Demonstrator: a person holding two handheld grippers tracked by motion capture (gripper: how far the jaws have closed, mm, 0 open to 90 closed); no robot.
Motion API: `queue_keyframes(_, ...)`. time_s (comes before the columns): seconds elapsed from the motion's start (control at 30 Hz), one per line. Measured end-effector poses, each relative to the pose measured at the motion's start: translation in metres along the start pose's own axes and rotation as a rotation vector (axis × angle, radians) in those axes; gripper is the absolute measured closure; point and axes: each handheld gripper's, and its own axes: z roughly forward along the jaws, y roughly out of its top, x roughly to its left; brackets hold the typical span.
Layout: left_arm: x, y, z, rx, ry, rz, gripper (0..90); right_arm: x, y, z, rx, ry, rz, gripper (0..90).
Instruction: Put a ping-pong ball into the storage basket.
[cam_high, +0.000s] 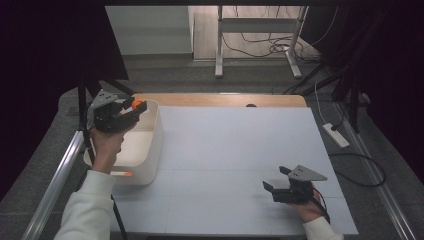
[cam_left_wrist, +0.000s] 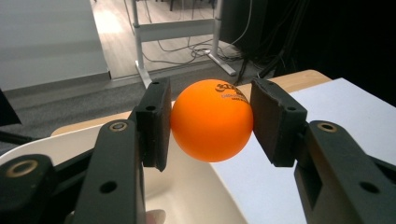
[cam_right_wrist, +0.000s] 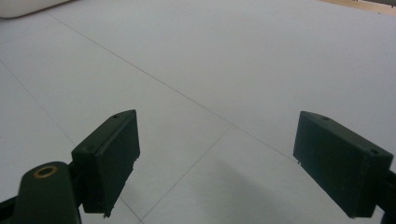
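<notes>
Presently, left tool (cam_high: 136, 106): jaws closed on an orange ball (cam_left_wrist: 212, 120), one pad pressed to each side; printed lettering on the ball's upper face. Ball held in the air above the far rim of a white bin (cam_high: 152, 145), at the left edge of the tabletop (cam_high: 235, 150). Second orange item (cam_high: 128, 174): at the bin's near rim, too small to identify. Right tool (cam_high: 276, 180): jaws spread wide, holding nothing, low over the white tabletop near its front right corner, well apart from the bin.
</notes>
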Motion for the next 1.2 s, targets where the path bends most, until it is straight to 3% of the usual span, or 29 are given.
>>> queue_keyframes(0.33, 0.011, -0.001, 0.000, 0.022, 0.036, -0.010, 50.6, 0.000, 0.000, 0.000, -0.002, -0.001, -0.002, 14.3)
queue_keyframes(0.77, 0.013, -0.004, 0.011, 0.085, 0.060, 0.002, 50.7, 0.000, 0.000, 0.000, 0.000, 0.000, -0.001, 14.3)
queue_keyframes(1.07, 0.023, -0.009, 0.026, 0.178, 0.089, -0.021, 50.6, 0.000, 0.000, 0.001, 0.002, 0.000, -0.003, 14.3)
queue_keyframes(1.2, 0.026, -0.011, 0.028, 0.198, 0.095, -0.028, 50.7, 0.000, 0.000, 0.001, 0.003, 0.001, -0.003, 14.3)
